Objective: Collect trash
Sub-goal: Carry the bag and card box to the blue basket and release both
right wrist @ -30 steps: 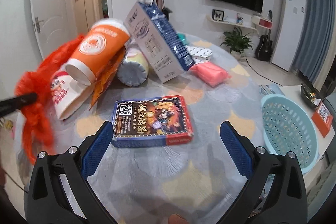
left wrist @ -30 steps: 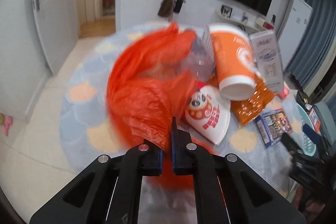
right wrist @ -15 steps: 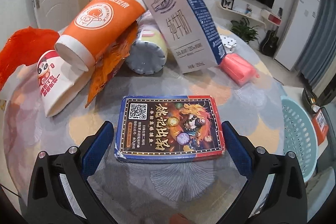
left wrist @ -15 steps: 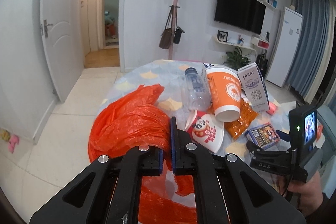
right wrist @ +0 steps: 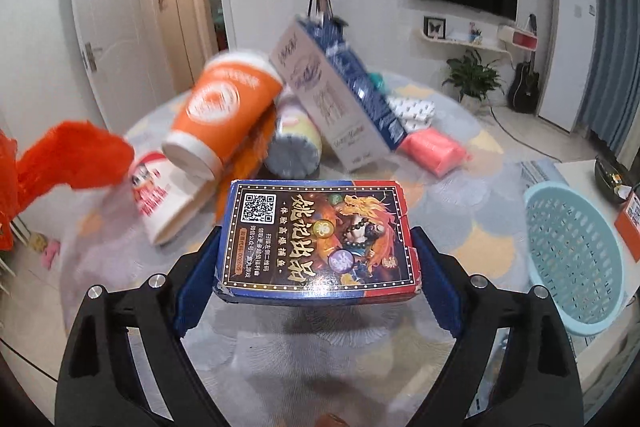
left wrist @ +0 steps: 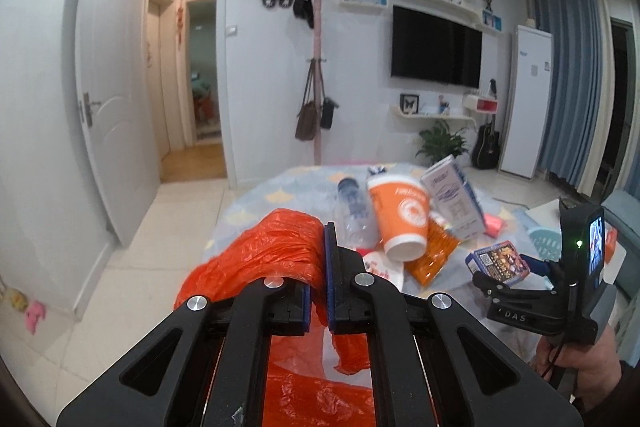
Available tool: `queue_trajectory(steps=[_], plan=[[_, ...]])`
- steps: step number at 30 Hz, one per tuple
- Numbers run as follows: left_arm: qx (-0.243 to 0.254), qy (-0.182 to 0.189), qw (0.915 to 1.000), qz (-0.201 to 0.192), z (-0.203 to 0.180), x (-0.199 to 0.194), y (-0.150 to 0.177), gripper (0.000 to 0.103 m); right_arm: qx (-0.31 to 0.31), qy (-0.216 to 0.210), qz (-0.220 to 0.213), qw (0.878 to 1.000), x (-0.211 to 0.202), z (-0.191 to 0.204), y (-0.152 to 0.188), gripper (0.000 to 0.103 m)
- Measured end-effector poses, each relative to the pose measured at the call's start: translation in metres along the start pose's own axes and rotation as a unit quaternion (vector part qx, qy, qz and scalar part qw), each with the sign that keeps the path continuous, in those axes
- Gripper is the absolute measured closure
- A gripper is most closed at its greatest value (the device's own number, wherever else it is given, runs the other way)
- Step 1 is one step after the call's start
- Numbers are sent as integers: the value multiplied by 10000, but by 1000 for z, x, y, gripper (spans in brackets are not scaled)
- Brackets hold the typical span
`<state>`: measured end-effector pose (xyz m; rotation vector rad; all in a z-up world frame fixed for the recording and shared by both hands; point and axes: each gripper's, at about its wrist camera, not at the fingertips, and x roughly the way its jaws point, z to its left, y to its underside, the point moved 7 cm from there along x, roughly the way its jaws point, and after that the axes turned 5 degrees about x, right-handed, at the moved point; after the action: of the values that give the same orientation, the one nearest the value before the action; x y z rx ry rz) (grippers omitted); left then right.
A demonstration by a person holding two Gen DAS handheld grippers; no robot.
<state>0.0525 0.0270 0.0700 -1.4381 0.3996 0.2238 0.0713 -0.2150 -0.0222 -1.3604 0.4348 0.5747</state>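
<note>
The right tongs [right wrist: 316, 259] squeeze the stiff, light card box [right wrist: 316, 235] by its 2 long sides, maybe lifted, while the left tongs [left wrist: 317, 283] pinch the soft, floppy orange bag [left wrist: 260, 259].

On the round table [right wrist: 460, 255] right now, one orange plastic bag [left wrist: 272, 255] at the near left; two paper cups lying on their sides, one orange cup [right wrist: 224, 115] and one white cup with red print [right wrist: 160, 199] left of it; one clear bottle [left wrist: 352, 211] further back. One tall milk carton [right wrist: 336, 99] leaning at the far middle, one flat printed box [right wrist: 316, 239] nearest, one orange snack packet [left wrist: 436, 251], one pink pack [right wrist: 434, 151] far right; one light-blue basket [right wrist: 576, 259] off to the right, and two grippers counted, left [left wrist: 318, 263] and right [right wrist: 316, 259].
</note>
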Motion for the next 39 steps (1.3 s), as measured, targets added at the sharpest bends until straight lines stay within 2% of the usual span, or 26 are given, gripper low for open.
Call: queue_trajectory(steps=[5, 11, 17, 21, 25, 29, 32, 35, 39], plan=[[159, 79, 9992, -358, -11, -25, -19, 100, 123, -65, -230, 9996, -22, -9, -9, 18], [333, 351, 9962, -725, -33, -45, -49, 100, 284, 10, -541, 9981, -49, -30, -15, 18], [484, 904, 9900, -971, -74, -53, -79, 100, 545, 309, -800, 9948, -73, -75, -22, 18], [628, 1396, 9826, -1052, -116, -46, -96, 100, 744, 603, -973, 9906, -89, -117, -23, 18], [738, 1967, 9726, -999, -169, -30, -104, 100, 939, 1048, -1122, 9837, -102, -167, -21, 18], [852, 2533, 9597, -867, -224, -10, -104, 99, 1179, 1414, -1096, 9768, -104, -218, -10, 18], [857, 3013, 9480, -557, -270, 18, -100, 99, 1394, 1673, -1003, 9708, -99, -255, 2, 18], [881, 3321, 9386, -328, -305, 43, -95, 99, 1543, 1882, -901, 9657, -91, -286, 15, 18], [892, 3829, 9194, 141, -359, 82, -84, 99, 1687, 2049, -771, 9611, -78, -319, 29, 18]])
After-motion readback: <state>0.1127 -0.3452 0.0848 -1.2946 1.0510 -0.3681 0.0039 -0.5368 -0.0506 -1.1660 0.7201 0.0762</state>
